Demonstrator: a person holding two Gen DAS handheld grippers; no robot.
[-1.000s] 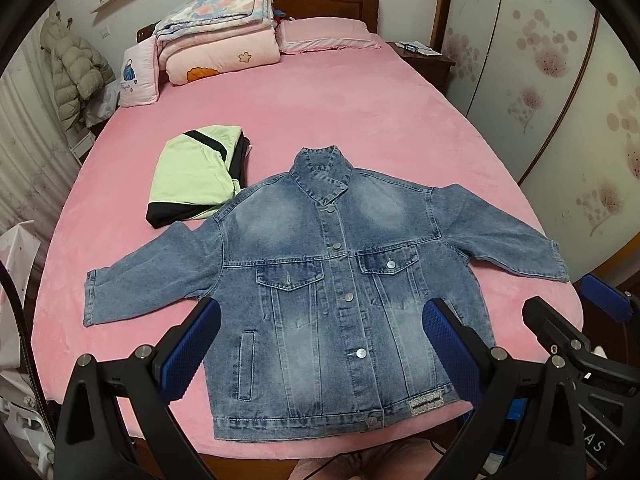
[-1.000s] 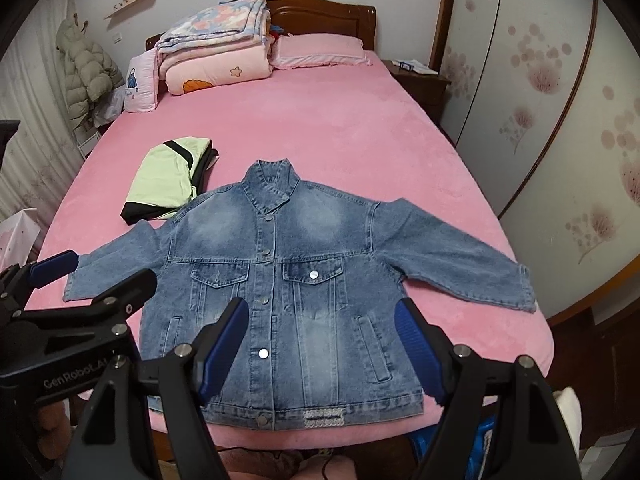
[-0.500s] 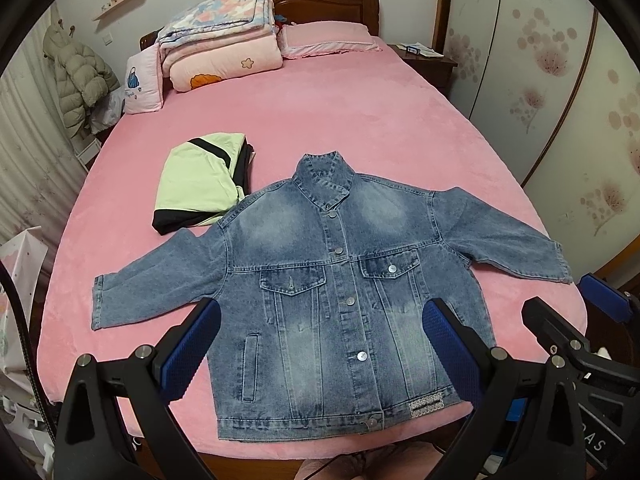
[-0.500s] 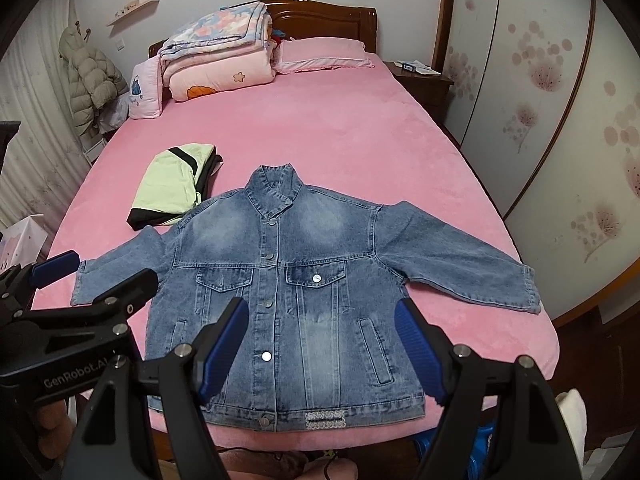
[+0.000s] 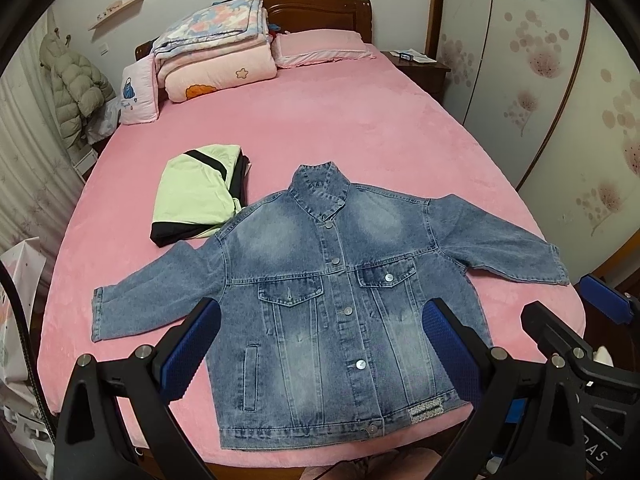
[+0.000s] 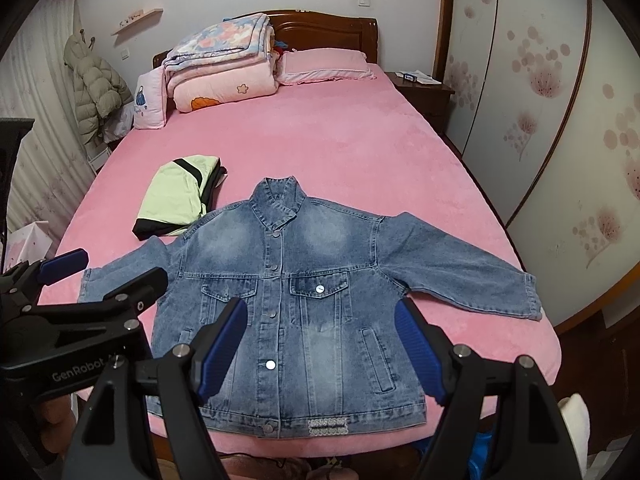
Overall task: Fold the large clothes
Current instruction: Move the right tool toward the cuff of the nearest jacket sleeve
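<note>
A blue denim jacket [image 5: 332, 300] lies flat and buttoned, front up, on the pink bed [image 5: 340, 128], sleeves spread to both sides, hem at the near edge; it also shows in the right wrist view [image 6: 304, 300]. My left gripper [image 5: 320, 344] is open and empty, held above the jacket's lower half. My right gripper [image 6: 320, 344] is open and empty, also above the lower half. The left gripper's body [image 6: 80, 312] shows at the left of the right wrist view, and the right gripper's body [image 5: 580, 344] at the right of the left wrist view.
A folded green and black garment [image 5: 196, 196] lies on the bed beside the jacket's left shoulder. Folded quilts [image 5: 216, 64] and pillows [image 5: 324, 46] sit at the headboard. A nightstand [image 5: 420, 68] and wardrobe doors [image 5: 540, 100] stand on the right.
Both grippers have risen and tilted up a little, so the jacket sits lower in both views and more wall shows. The jacket has not moved; both grippers stay open.
</note>
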